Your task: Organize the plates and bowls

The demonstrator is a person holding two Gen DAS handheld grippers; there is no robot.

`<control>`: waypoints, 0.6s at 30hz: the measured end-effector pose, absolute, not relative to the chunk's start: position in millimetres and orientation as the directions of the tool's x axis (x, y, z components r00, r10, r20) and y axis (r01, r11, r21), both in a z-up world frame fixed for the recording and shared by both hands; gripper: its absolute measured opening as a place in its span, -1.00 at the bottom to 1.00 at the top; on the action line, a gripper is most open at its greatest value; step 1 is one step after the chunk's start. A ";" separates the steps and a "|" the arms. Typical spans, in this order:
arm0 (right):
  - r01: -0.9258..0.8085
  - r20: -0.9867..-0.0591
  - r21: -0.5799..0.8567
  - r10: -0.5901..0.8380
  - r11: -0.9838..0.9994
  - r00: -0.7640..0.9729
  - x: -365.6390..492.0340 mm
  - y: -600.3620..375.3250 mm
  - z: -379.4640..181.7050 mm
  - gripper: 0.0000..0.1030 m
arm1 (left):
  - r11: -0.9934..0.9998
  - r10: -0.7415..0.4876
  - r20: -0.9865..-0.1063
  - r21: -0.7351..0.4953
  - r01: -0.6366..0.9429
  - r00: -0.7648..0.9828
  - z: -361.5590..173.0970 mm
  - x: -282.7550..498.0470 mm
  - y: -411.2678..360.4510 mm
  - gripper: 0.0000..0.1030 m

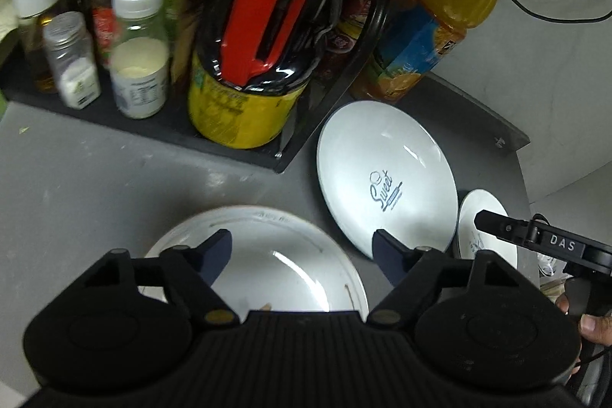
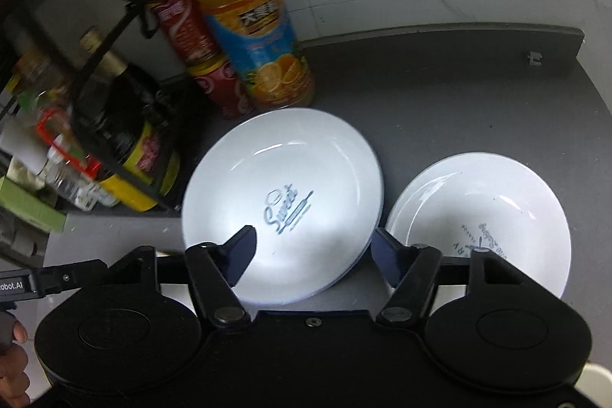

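Glossy white "Sweet" plate (image 2: 283,201) beside lettered bowl (image 2: 482,220), both claws (image 1: 304,249) (image 2: 311,247) spread apart.

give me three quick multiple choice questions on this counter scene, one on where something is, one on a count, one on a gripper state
1. Where does the orange juice bottle stand?
A. on the counter behind the Sweet plate
B. inside the bowl
C. lying on the spice rack

2. How many white dishes show in the left wrist view?
A. one
B. three
C. five

3. How are the fingers of the right gripper?
A. shut on the plate
B. shut on a can
C. open, holding nothing

Answers:
1 A: the bottle stands upright near the wall, just past the plate's far rim.
2 B: the plain plate under the left gripper, the Sweet plate and the printed bowl.
3 C: the fingers stand wide apart over the plate's near edge, gripping nothing.
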State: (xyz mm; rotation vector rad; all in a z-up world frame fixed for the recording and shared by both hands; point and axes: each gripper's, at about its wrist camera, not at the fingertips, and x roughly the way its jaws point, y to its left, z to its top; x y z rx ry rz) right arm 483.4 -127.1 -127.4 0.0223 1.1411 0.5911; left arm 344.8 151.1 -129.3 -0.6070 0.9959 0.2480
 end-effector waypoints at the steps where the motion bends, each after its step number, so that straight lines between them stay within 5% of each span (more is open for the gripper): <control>1: -0.422 -0.851 0.307 0.445 0.853 0.279 488.4 -126.6 -130.9 0.19 | 0.809 -0.088 -0.842 -0.373 -0.455 0.533 -132.4 349.4 152.5 0.40; 18: -0.319 -0.856 0.357 0.444 0.878 0.265 552.0 -126.2 -171.6 -0.35 | 0.660 -0.184 -0.796 -0.535 -0.528 0.577 -188.0 387.0 162.6 -0.36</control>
